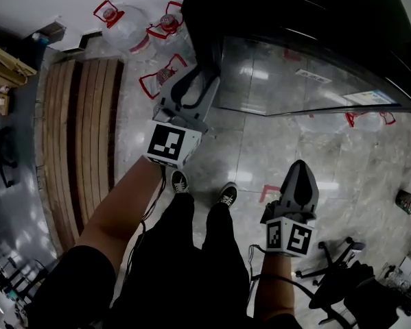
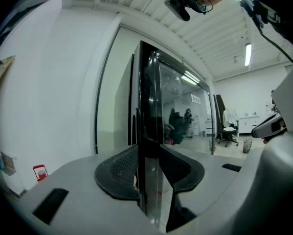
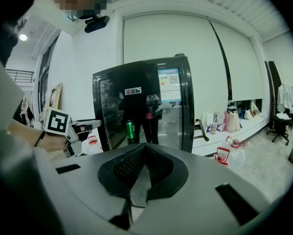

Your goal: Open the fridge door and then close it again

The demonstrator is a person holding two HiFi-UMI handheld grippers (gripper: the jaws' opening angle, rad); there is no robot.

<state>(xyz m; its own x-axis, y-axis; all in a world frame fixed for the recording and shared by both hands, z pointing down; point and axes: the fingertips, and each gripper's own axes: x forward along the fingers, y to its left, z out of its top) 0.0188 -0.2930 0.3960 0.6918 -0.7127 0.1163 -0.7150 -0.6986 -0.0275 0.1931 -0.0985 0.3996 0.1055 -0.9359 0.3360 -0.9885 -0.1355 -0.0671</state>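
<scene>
The black fridge (image 1: 287, 12) stands ahead of me, its glass door (image 1: 294, 81) showing reflections. My left gripper (image 1: 198, 72) reaches forward to the door's free left edge. In the left gripper view that dark door edge (image 2: 148, 92) runs up between the two pads, and the left gripper (image 2: 150, 152) is shut on it. The door looks slightly ajar there. My right gripper (image 1: 299, 164) hangs lower and apart from the fridge, shut on nothing. From the right gripper (image 3: 145, 146) I see the whole fridge (image 3: 141, 102), a green can (image 3: 129, 129) behind the glass, and the left gripper (image 3: 85, 125) at its left side.
Several water jugs with red handles (image 1: 126, 26) lie on the floor left of the fridge, and another (image 1: 370, 118) lies to its right. Wooden boards (image 1: 81, 136) lie at the left. An office chair (image 1: 342, 266) stands at the lower right. The person's shoes (image 1: 180, 181) are below the left gripper.
</scene>
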